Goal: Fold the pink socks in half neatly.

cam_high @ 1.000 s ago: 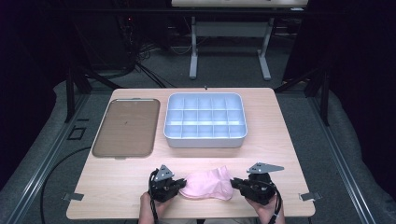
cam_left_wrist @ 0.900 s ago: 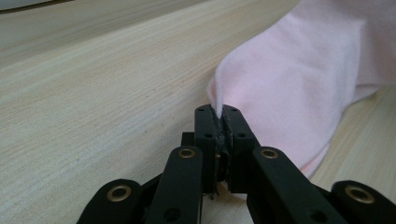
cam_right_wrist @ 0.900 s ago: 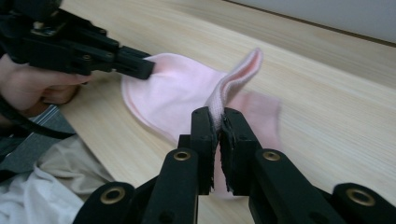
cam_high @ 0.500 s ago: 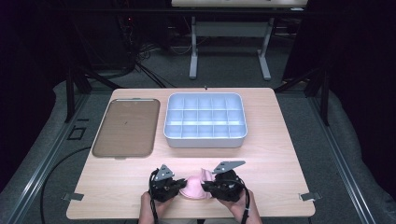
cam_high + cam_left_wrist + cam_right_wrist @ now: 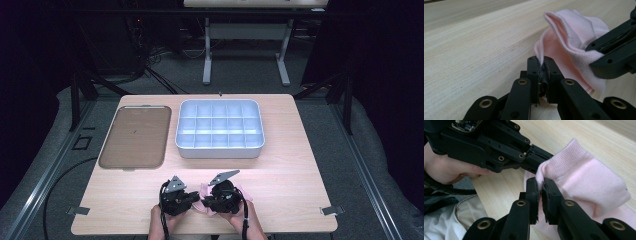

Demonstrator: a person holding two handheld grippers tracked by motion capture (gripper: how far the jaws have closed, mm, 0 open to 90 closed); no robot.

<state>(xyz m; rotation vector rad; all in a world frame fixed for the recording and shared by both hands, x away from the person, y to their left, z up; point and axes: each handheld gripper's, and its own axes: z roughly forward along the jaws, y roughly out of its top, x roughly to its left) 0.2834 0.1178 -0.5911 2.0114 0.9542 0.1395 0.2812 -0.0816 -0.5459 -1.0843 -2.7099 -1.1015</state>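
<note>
A pink cloth (image 5: 200, 206) lies bunched at the table's front edge, folded over on itself between my two grippers. My left gripper (image 5: 194, 200) is shut on one edge of the cloth (image 5: 571, 32), its jaws pinching the fabric where it meets the table. My right gripper (image 5: 206, 202) is shut on another part of the cloth (image 5: 584, 180), lifting a fold beside the left gripper's jaws. The two grippers nearly touch. The right gripper (image 5: 614, 52) appears at the right of the left gripper view. The left gripper (image 5: 499, 147) and the hand (image 5: 446, 170) holding it appear in the right gripper view.
A pale blue tray (image 5: 220, 151) with several compartments stands at the back centre of the wooden table (image 5: 300, 185). A flat brown tray (image 5: 135, 137) lies at the back left. Bare tabletop extends to both sides of the grippers.
My right gripper has moved left from the cloth's right end to just beside the left gripper, carrying the fabric with it and folding the cloth over. The left gripper has stayed put.
</note>
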